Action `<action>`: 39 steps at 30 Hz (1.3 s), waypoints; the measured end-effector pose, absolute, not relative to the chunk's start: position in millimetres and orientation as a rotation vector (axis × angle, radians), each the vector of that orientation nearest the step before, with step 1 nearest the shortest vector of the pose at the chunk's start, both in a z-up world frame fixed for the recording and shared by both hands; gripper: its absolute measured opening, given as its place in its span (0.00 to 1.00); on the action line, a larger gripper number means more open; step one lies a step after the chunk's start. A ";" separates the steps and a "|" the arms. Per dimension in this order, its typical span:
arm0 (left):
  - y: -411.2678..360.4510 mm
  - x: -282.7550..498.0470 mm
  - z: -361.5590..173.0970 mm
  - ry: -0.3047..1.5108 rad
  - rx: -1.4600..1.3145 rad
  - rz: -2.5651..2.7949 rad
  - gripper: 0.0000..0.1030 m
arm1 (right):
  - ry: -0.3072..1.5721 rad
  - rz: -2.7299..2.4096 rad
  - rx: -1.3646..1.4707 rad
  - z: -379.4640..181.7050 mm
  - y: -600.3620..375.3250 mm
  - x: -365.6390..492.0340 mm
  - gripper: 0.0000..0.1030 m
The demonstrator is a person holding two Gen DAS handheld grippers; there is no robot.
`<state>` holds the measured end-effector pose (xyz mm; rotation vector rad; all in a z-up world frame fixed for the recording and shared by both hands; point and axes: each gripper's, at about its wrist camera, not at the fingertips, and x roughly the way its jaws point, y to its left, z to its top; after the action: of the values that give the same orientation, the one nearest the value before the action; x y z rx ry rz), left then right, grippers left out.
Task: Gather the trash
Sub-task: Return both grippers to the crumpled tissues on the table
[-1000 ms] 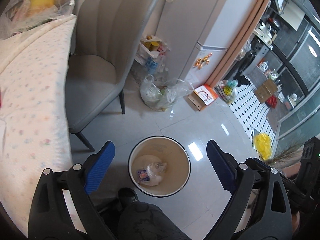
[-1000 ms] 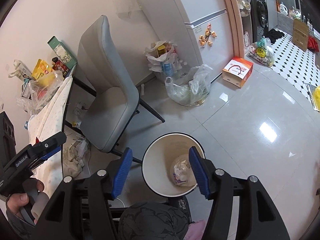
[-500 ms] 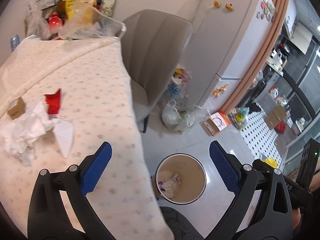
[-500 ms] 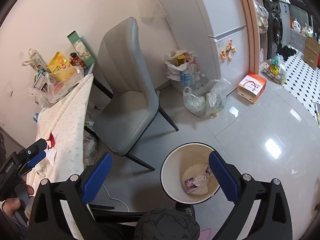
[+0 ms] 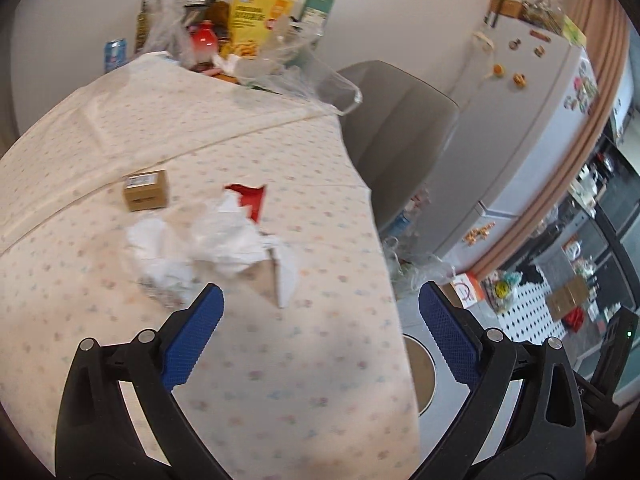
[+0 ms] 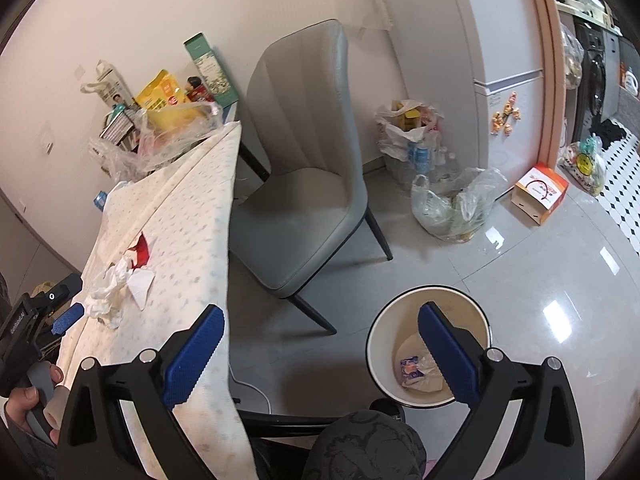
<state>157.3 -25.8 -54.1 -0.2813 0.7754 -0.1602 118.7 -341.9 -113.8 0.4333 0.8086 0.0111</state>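
Crumpled white paper (image 5: pixel 192 252) lies on the dotted tablecloth (image 5: pixel 280 360), with a red wrapper (image 5: pixel 250 198), a torn white packet (image 5: pixel 282 276) and a small brown box (image 5: pixel 146 190) beside it. My left gripper (image 5: pixel 320 340) is open and empty, above the cloth just short of the paper. It also shows in the right wrist view (image 6: pixel 68 316). My right gripper (image 6: pixel 320 352) is open and empty, above the floor. The round white bin (image 6: pixel 430 352) below it holds a few wrappers (image 6: pixel 418 368). The paper pile shows there too (image 6: pixel 112 290).
A grey chair (image 6: pixel 304 184) stands between table and fridge (image 6: pixel 480 60). Plastic bags of rubbish (image 6: pixel 456 208) and an orange box (image 6: pixel 540 192) sit on the floor. Snack packs and bags (image 5: pixel 240 32) crowd the table's far end.
My left gripper has swung from over the bin up onto the table, toward the paper pile. My right gripper has opened wider and drawn back left from the bin.
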 end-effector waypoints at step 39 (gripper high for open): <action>108.4 196.1 -93.2 0.824 -0.511 0.015 0.06 | 0.920 0.345 0.188 -90.0 -165.7 183.5 0.63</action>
<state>196.1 108.4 -93.2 -0.5107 0.8239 0.0153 183.5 -165.7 -90.0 0.1884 0.9198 0.3453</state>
